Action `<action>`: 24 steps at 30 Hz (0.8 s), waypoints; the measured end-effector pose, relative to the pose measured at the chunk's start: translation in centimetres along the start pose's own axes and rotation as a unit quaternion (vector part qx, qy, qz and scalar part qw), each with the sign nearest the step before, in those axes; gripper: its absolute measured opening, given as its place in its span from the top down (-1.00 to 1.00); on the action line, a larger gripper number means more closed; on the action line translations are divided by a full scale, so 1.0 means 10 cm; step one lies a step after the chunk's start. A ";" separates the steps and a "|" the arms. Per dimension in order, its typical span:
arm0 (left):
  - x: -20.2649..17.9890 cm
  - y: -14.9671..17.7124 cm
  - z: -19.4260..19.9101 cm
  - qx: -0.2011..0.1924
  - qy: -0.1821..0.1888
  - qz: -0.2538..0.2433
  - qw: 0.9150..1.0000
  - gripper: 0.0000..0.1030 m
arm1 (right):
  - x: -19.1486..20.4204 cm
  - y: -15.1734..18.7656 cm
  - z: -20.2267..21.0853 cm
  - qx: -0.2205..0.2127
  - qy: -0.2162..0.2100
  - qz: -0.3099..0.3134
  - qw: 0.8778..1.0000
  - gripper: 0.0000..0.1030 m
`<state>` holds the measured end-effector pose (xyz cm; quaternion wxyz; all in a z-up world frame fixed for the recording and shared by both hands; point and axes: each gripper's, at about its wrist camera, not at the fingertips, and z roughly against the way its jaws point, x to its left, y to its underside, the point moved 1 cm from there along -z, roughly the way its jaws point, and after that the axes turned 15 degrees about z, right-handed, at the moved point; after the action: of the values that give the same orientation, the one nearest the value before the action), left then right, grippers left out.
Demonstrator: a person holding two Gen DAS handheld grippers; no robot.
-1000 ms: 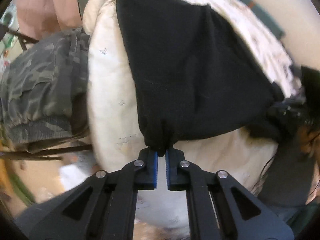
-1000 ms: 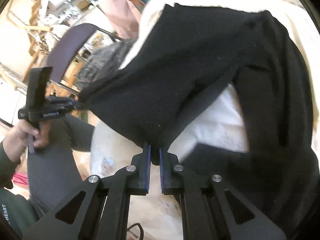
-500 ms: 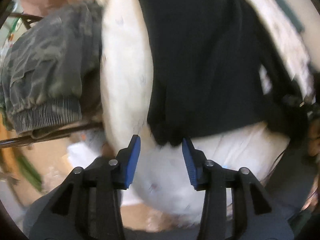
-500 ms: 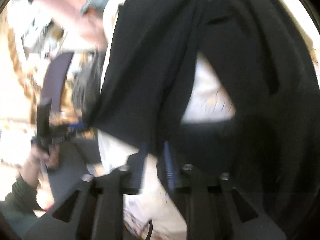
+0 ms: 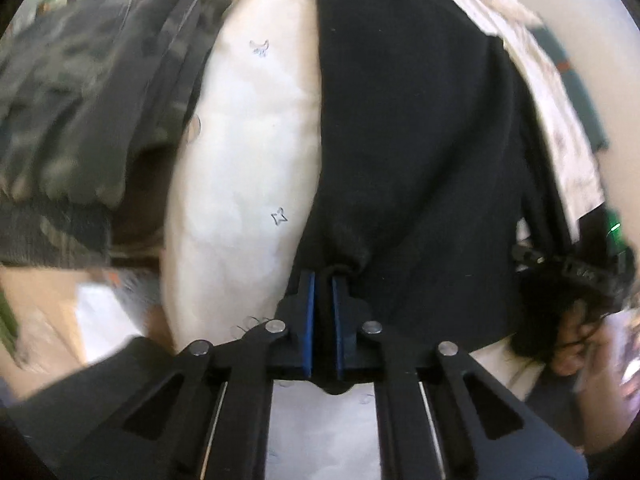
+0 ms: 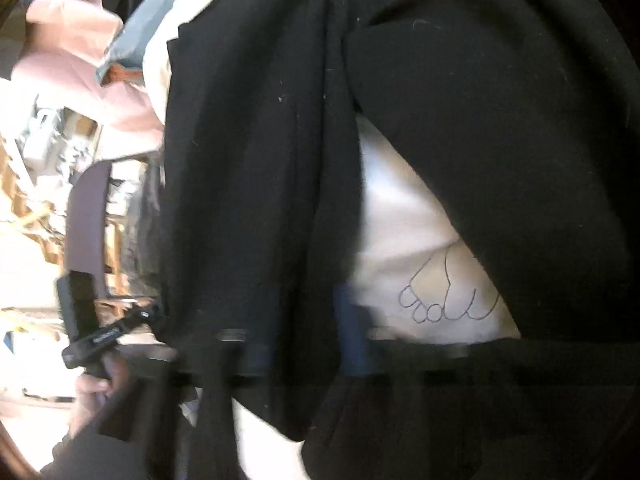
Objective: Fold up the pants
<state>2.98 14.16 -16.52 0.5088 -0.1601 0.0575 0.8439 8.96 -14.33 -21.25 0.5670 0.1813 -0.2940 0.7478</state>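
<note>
Left wrist view. Item: left gripper [image 5: 323, 280], two black fingers with blue pads [image 5: 307, 324], jaws closed on a bunched edge of the black pants [image 5: 420, 152], a small fold of fabric pinched between the pads and poking out below them. Item: the pants, spread across a white cushion [image 5: 248, 152] printed with small outline drawings, running from the top of the picture down to the gripper. Item: camouflage garment [image 5: 88, 112], lying at the left against the cushion's edge, blurred. Item: right gripper [image 5: 576, 270], seen at the far right edge, dark, with a green light above it, at the pants' other side; a hand [image 5: 572, 344] held it from below.

Right wrist view. Item: right gripper [image 6: 304, 320], heavily blurred; blue pads [image 6: 348, 332] dimly visible with the black cloth passing between them, jaws closed on the pants. Item: the pants [image 6: 248, 160], filling most of the picture, draped in two dark masses with a patch of white cushion [image 6: 400, 232] between them, bearing an outline drawing of a paw or foot. Item: left gripper [image 6: 108, 334], at the left edge, touching the pants' border, a hand [image 6: 96, 396] below it. Item: pink fabric [image 6: 68, 40], upper left, behind. Item: cluttered room background at left, too blurred to catalogue.
</note>
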 end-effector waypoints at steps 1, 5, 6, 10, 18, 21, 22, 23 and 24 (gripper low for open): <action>-0.01 0.01 -0.02 -0.004 -0.010 -0.007 1.000 0.91 | 0.03 0.00 0.07 -0.006 0.012 0.016 1.000 0.93; -0.03 0.00 0.00 -0.020 -0.035 -0.012 0.999 0.92 | 0.14 0.04 0.44 -0.038 0.023 0.034 0.998 1.00; -0.02 0.02 -0.02 -0.019 -0.037 -0.013 0.999 0.92 | 0.13 0.06 0.50 -0.043 0.025 0.027 0.998 1.00; -0.05 0.05 -0.01 -0.023 -0.037 -0.024 0.999 0.92 | -0.03 0.11 0.42 -0.024 0.054 0.002 0.998 1.00; 0.03 0.02 0.04 -0.022 -0.005 0.004 1.000 0.86 | -0.15 0.12 0.45 -0.022 0.035 -0.059 0.997 0.88; 0.05 0.02 0.05 -0.021 -0.005 0.006 1.000 0.86 | 0.02 0.08 0.58 -0.044 -0.015 -0.044 0.998 0.73; 0.04 0.03 0.05 -0.021 -0.006 0.004 1.000 0.86 | 0.09 0.08 0.57 -0.042 -0.015 -0.031 0.999 0.63; 0.03 0.02 0.04 -0.021 -0.008 0.000 1.000 0.86 | 0.18 0.08 0.54 -0.036 -0.017 -0.020 0.999 0.30; 0.02 0.02 0.04 -0.022 -0.009 -0.003 1.000 0.86 | 0.25 0.08 0.48 -0.029 -0.022 -0.011 0.999 -0.19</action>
<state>2.58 14.37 -16.20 0.5079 -0.1637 0.0340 0.8450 7.20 -15.73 -16.31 0.5739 0.1843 -0.3260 0.7283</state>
